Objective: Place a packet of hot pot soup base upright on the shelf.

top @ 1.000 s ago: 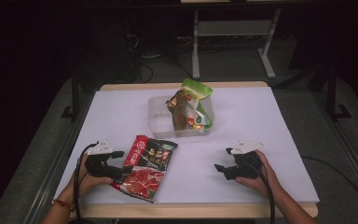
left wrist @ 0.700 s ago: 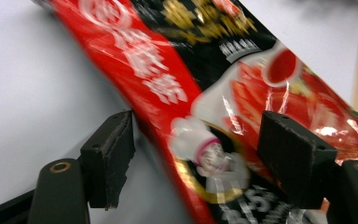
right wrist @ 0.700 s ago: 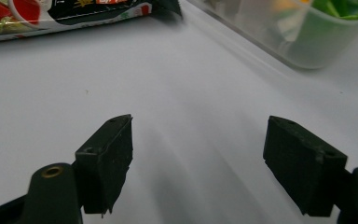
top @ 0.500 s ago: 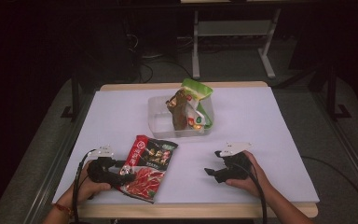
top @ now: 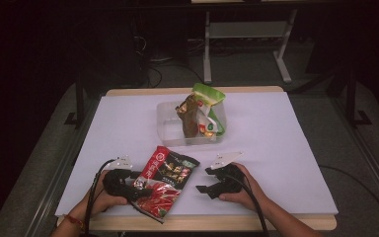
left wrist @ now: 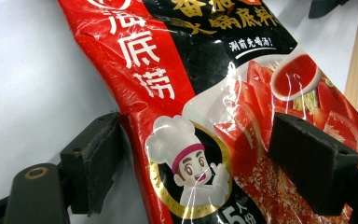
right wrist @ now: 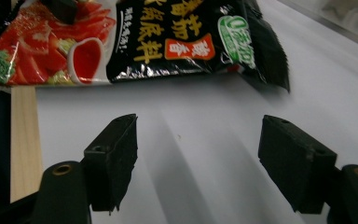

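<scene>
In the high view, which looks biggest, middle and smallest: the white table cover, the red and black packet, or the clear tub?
1. White table cover, by far the biggest.
2. Red and black packet.
3. Clear tub, close to the packet in size; it sits farther from the camera, so this ranking is unsure.

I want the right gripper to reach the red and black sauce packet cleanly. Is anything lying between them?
Nothing visible. Bare white table cover separates the right gripper from the sauce packet. Its jaws stand open and empty, facing the packet's edge.
</scene>
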Demonstrator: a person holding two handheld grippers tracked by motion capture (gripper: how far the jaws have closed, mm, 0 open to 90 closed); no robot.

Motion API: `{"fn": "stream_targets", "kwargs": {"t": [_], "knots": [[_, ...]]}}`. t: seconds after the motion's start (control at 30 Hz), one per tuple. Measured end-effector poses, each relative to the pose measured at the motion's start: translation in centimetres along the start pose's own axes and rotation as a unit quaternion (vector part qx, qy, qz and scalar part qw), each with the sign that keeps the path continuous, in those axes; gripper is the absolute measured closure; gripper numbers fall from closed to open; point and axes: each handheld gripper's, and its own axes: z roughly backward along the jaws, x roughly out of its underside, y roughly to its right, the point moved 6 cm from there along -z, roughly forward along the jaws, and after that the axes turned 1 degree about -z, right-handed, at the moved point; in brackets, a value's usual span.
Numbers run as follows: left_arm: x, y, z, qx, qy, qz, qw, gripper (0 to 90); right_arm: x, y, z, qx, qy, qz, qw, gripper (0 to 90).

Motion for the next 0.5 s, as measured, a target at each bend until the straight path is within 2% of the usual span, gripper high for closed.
{"fn": "stream_targets", "kwargs": {"t": [0.33,0.5], "knots": [[-0.2,0.0,-0.3,0.005,0.001,-0.008,1.0,17.7,-1.8,-0.5,-2.7,-0.033,-0.022,-0.029,0.9988,26.8],[-0.2,0.0,-0.4,0.007,0.003,-0.009,0.9999,17.7,-2.2,-0.5,-3.4,-0.059,-0.023,-0.068,0.9957,24.3]]}}
